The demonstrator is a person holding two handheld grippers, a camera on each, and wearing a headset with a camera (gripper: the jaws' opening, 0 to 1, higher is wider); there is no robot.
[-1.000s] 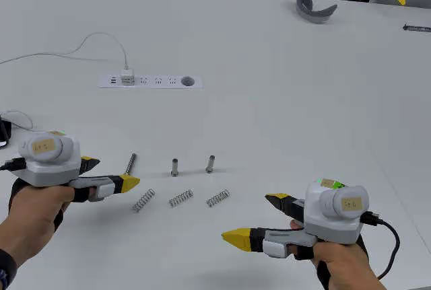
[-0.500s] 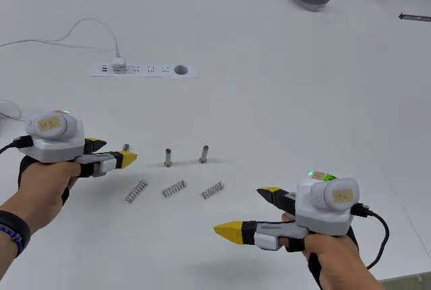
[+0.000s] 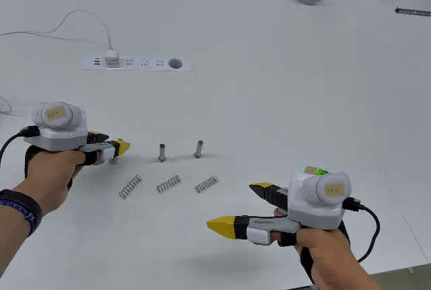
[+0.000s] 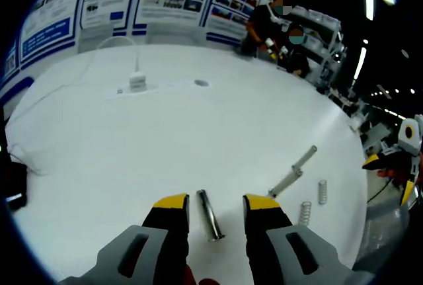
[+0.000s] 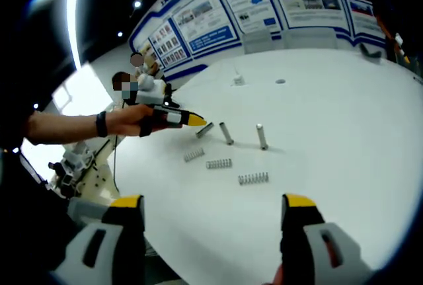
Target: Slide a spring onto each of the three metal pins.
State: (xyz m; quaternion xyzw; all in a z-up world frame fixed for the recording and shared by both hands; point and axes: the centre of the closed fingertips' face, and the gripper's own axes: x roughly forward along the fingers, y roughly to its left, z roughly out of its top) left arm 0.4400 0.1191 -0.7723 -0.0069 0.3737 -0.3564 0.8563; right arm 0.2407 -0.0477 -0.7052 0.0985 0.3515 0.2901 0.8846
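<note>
Over the last second the left hand-held gripper [image 4: 215, 202] has moved in to the first pin [image 4: 208, 215], the one left of the middle pin [image 3: 161, 152]. Its jaws now stand on both sides of this pin, moderately open, with a small gap on each side — not closed on it yet. I judge this to be the start of the first grasp; no spring is on any pin. The right hand-held gripper [image 3: 239, 206] is wide open and empty, well to the right of the middle pin and nearer the person. The three springs [image 3: 169, 183] lie in a row on the counter [image 3: 269, 68] just in front of the middle pin — untouched.
</note>
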